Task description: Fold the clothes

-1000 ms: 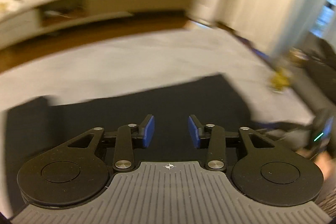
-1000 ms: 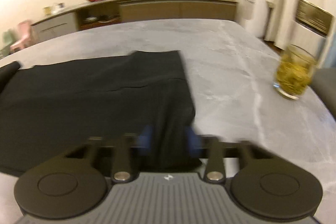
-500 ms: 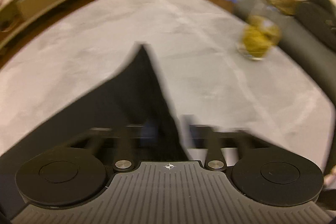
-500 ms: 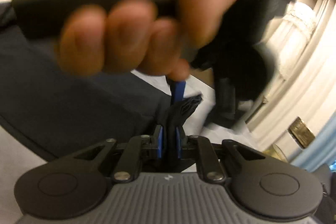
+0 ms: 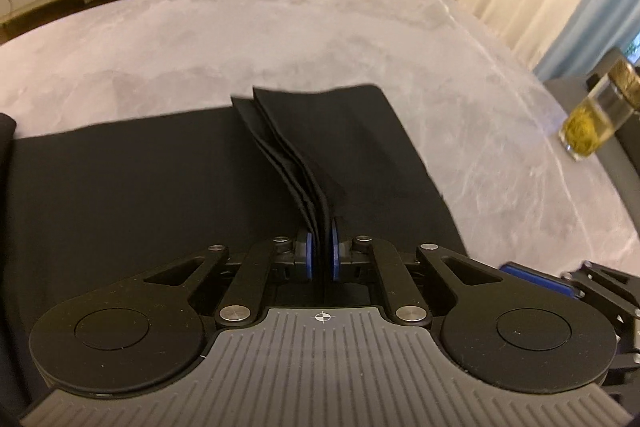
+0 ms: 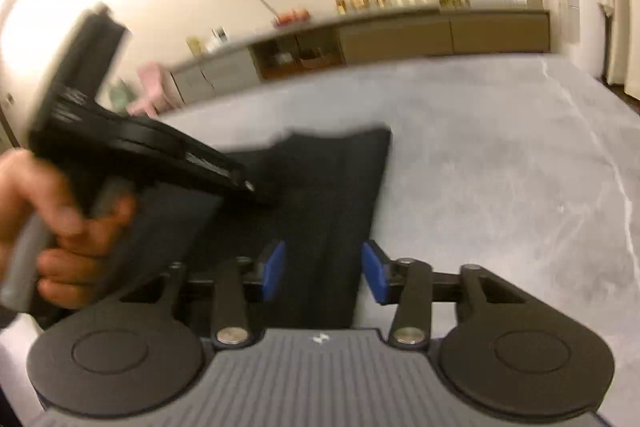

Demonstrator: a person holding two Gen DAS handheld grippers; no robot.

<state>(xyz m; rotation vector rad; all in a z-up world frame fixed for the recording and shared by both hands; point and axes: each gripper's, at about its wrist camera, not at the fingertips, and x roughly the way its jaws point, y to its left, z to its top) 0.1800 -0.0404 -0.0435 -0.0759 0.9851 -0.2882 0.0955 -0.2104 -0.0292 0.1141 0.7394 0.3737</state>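
On the grey marbled tabletop (image 5: pixel 360 39) lies the black folded garment (image 5: pixel 140 179), spread flat. From the left wrist view, the left gripper (image 5: pixel 319 253) has its blue pads pressed together on a bunch of the cloth's stacked edges, which rise from the table into the jaws. A glass of yellowish tea (image 5: pixel 588 131) stands at the far right edge. From the right wrist view, the right gripper (image 6: pixel 323 273) is opening, its blue pads apart on either side of the dark cloth (image 6: pixel 320 195), not pressing it. A hand (image 6: pixel 52 227) holds the other tool at left.
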